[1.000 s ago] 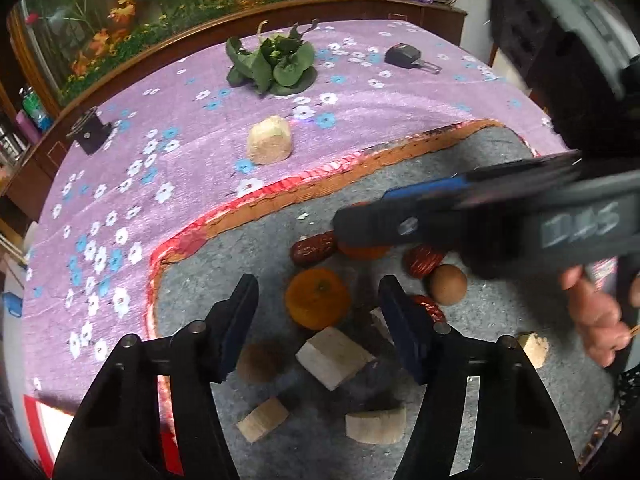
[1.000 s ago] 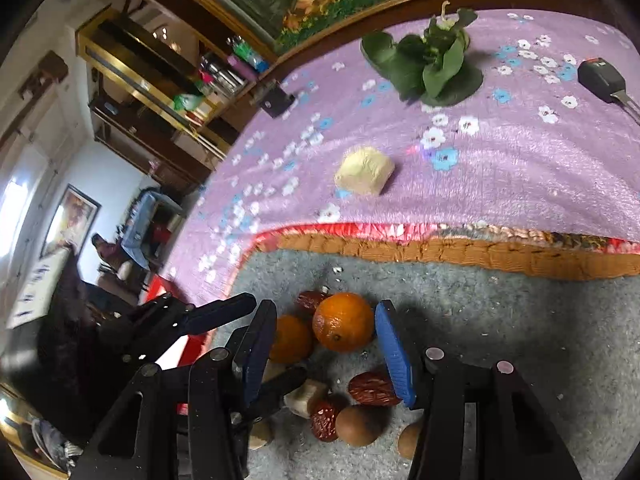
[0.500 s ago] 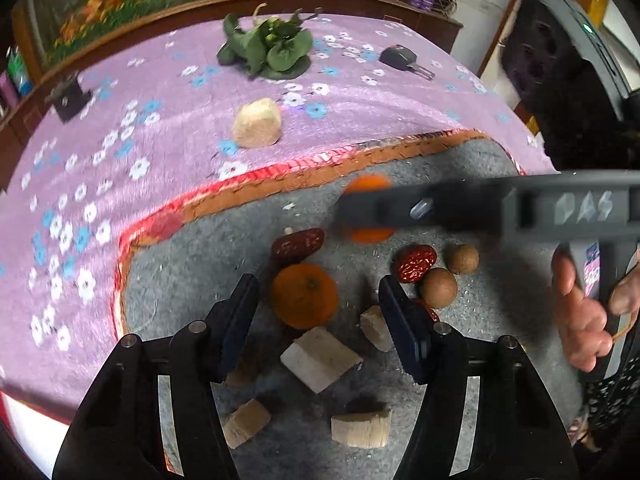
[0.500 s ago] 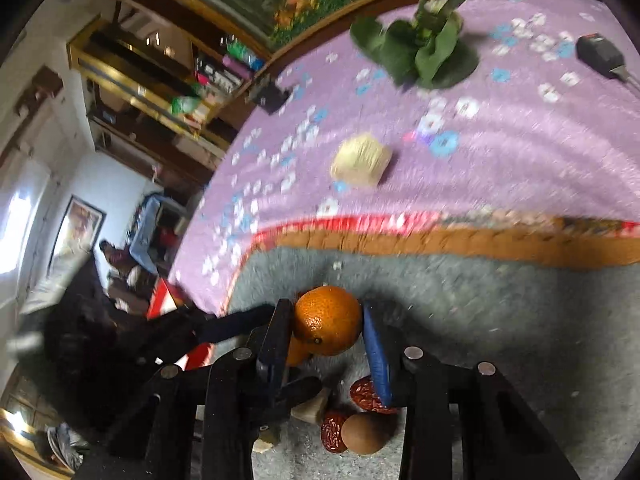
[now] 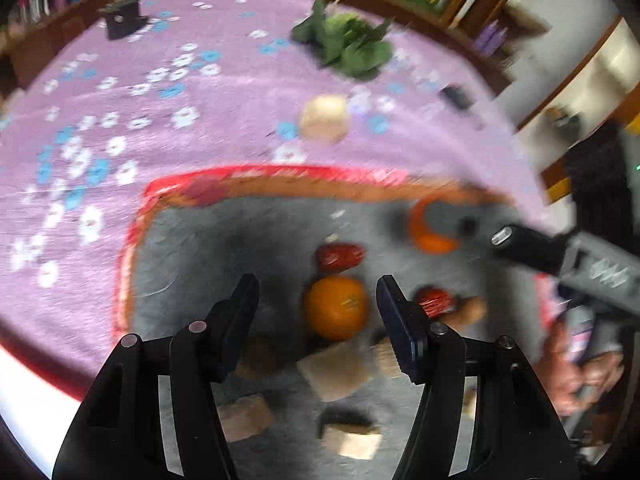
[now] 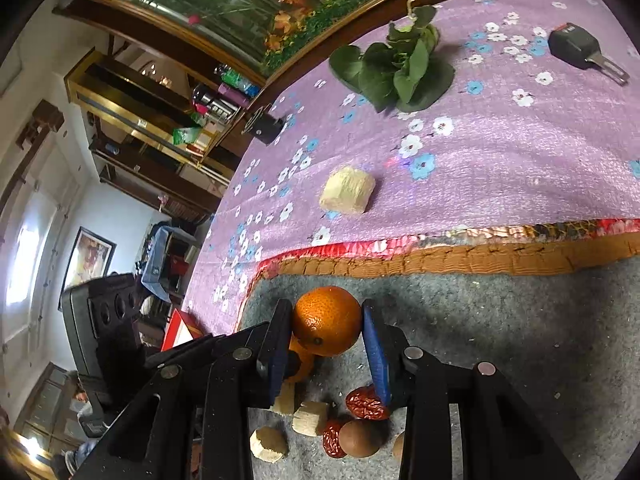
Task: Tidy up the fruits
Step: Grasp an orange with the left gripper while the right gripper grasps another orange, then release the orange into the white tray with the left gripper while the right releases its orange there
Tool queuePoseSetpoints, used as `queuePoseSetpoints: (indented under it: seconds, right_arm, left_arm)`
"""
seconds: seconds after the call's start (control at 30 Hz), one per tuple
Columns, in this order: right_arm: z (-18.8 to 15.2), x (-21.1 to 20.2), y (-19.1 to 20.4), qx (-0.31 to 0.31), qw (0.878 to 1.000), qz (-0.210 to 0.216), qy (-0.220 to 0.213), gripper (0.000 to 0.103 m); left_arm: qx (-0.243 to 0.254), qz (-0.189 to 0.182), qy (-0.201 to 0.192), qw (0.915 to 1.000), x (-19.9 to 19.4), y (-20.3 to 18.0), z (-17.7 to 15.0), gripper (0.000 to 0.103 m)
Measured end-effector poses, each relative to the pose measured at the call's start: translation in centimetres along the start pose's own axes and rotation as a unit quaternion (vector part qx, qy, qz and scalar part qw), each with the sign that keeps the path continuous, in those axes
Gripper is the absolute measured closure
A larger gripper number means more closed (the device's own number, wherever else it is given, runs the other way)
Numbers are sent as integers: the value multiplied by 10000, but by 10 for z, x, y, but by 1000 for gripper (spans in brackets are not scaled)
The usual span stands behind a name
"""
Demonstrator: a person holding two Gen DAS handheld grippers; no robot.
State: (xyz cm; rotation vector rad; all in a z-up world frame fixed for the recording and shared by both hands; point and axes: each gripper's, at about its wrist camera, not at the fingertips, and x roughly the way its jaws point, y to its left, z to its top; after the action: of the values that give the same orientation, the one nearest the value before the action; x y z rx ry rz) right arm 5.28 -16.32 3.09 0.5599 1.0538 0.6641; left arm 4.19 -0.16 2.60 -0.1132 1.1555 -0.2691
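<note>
My right gripper is shut on an orange and holds it above the grey mat; it also shows in the left wrist view, lifted at the right. My left gripper is open, with a second orange on the mat between its fingers. Red dates, brown round fruits and pale wooden blocks lie around it on the mat.
A purple flowered cloth covers the table. On it lie a pale block, a green leafy vegetable, a black key and a small black object. The mat has a red and orange border.
My right gripper closed on one orange and lifted it off the mat, away to the right. My left gripper swung, so the other orange now sits between its fingers.
</note>
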Motion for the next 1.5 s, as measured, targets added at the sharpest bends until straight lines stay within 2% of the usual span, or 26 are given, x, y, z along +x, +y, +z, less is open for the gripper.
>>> queuePoseSetpoints:
  seconds: [0.1, 0.17, 0.27, 0.37, 0.47, 0.67, 0.83, 0.9, 1.0, 1.13, 1.23, 1.37, 1.5]
  right_arm:
    - [0, -3, -3, 50, 10000, 10, -3, 69]
    - [-1, -3, -3, 55, 10000, -19, -10, 69]
    - [-1, -3, -3, 80, 10000, 24, 7, 69]
    - [0, -8, -3, 104, 9999, 45, -70, 69]
    - [0, -13, -4, 105, 9998, 94, -147, 69]
    - [-1, -20, -2, 87, 9993, 234, -266, 69]
    - [-5, -20, 4, 66, 9989, 419, -221, 69]
    - [-9, -19, 10, 11, 9988, 461, -180, 69]
    - [-20, -15, 26, -138, 9980, 618, -73, 69]
    - [-43, -2, 65, -551, 9945, 883, 142, 69]
    - [-66, 25, 105, -757, 9887, 1165, 564, 69]
    - [-102, 68, 168, -1129, 9768, 1453, 1095, 69]
    - [-137, 104, 216, -1479, 9678, 1511, 1365, 69]
  left_arm:
    - [39, 329, -93, 9994, 2, -9, -5, 42]
    - [259, 667, -119, 9974, 7, -23, -10, 42]
    - [609, 969, -193, 9932, 9, -35, -17, 54]
    - [473, 873, -289, 9946, 6, -25, -14, 66]
    - [479, 782, -425, 9949, -1, -24, -16, 70]
    - [471, 755, -892, 9920, -29, -21, -26, 71]
    - [162, 823, -1577, 9839, -91, 8, -53, 71]
    - [59, 1103, -1857, 9764, -119, 23, -73, 70]
    - [-187, 1484, -2074, 9668, -153, 54, -109, 70]
    - [-616, 1819, -2095, 9588, -177, 95, -152, 70]
    - [-923, 2006, -2069, 9531, -184, 123, -177, 70]
    - [-1245, 1983, -2014, 9511, -182, 148, -199, 70]
    - [-1321, 2076, -2023, 9479, -182, 161, -212, 70]
